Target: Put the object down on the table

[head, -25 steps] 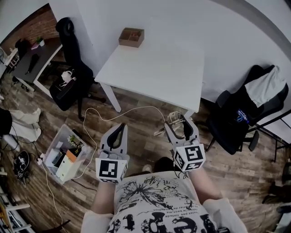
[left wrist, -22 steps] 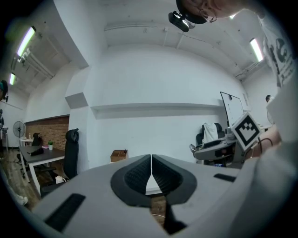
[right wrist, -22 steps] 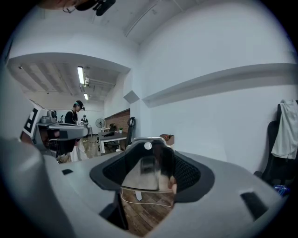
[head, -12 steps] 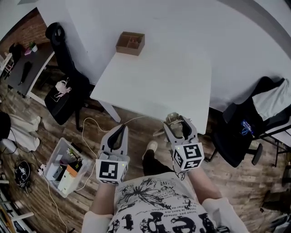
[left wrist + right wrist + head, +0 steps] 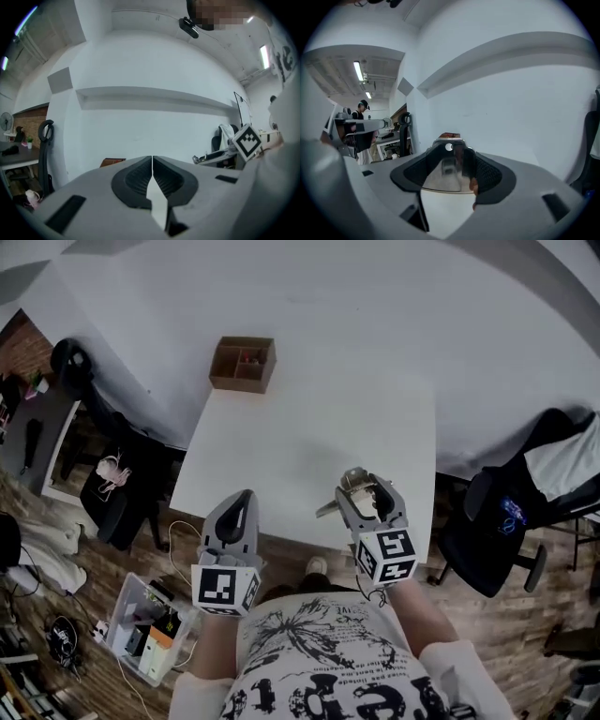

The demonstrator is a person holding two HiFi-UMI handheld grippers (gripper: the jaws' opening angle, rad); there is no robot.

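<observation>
My right gripper [image 5: 367,491] is shut on a shiny metal cup [image 5: 357,486] whose handle sticks out to the left, held over the near right part of the white table [image 5: 309,418]. In the right gripper view the metal cup [image 5: 449,165] fills the gap between the jaws of the right gripper [image 5: 452,157], pads against its sides. My left gripper [image 5: 241,501] is level with the table's near edge, left of the cup, its jaws shut with nothing in them. The left gripper [image 5: 152,161] shows both jaws touching.
A brown wooden box [image 5: 243,365] sits at the table's far left corner. Black office chairs stand on the left [image 5: 117,488] and on the right [image 5: 520,512]. A plastic bin [image 5: 148,632] of items and cables lie on the wooden floor at the left.
The person has stepped up to the table: both grippers, earlier over the floor in front of it, now reach its near edge. The right gripper still holds the cup.
</observation>
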